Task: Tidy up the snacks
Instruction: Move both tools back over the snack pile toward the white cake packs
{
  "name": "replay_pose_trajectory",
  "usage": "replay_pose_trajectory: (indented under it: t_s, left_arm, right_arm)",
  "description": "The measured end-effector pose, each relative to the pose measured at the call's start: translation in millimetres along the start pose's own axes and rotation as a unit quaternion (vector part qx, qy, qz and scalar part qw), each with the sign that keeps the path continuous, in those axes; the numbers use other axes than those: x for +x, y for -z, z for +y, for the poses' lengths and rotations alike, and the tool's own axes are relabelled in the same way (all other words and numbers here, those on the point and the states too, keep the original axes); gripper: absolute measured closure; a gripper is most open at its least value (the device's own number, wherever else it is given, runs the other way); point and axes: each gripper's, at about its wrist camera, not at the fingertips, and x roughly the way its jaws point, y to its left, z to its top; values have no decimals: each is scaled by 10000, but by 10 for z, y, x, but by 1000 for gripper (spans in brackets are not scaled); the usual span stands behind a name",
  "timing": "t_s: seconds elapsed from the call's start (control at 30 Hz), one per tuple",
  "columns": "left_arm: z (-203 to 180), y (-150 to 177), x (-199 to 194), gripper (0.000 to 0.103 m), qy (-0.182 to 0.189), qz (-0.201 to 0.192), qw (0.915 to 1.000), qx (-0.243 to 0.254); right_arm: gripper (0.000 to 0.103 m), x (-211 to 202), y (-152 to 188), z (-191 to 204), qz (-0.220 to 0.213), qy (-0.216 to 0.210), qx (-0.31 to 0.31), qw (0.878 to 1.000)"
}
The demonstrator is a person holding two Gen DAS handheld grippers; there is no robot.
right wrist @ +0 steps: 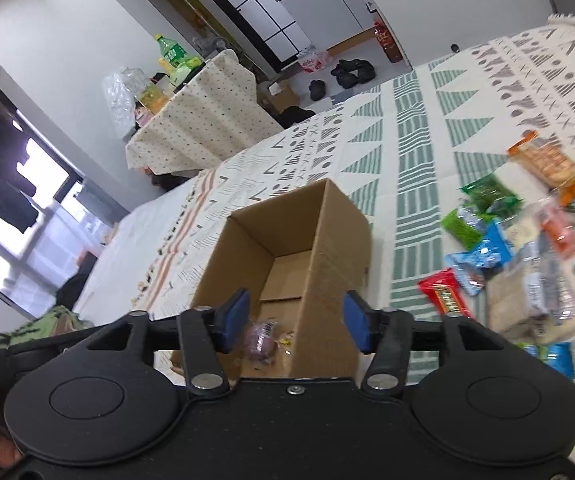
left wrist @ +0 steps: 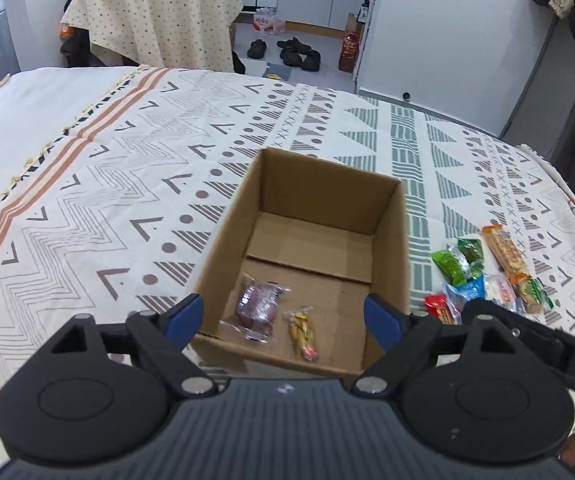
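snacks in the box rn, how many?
2. A purple-wrapped snack lies near the front-left of the cardboard box floor, and a small yellow packet sits just right of it. The near wall may hide more.

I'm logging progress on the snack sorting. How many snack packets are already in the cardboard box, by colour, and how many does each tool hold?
Purple packet in the cardboard box: 1
Yellow packet in the box: 1
Held by the left tool: 0
Held by the right tool: 0
Total in the box: 2
The pile on the bedspread is too overlapped to count.
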Motion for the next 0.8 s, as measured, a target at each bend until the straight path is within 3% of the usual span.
replay_pose_trajectory:
  t_s: [0.27,0.37,0.8]
  left_arm:
    - [-265,109,-103,14,189,180,9995,154]
    - [-347,143,-144,12,259,242,9992,162]
    - [-738,217,-347,0,164,-27,9991,385]
  right_arm:
    - [38,-264,-29,-103,113,312,-49,9994]
    - [29,-384,-56,-117,51,345,-93,9993]
    - [10,-760,-146,-472,-135,530,92,9985]
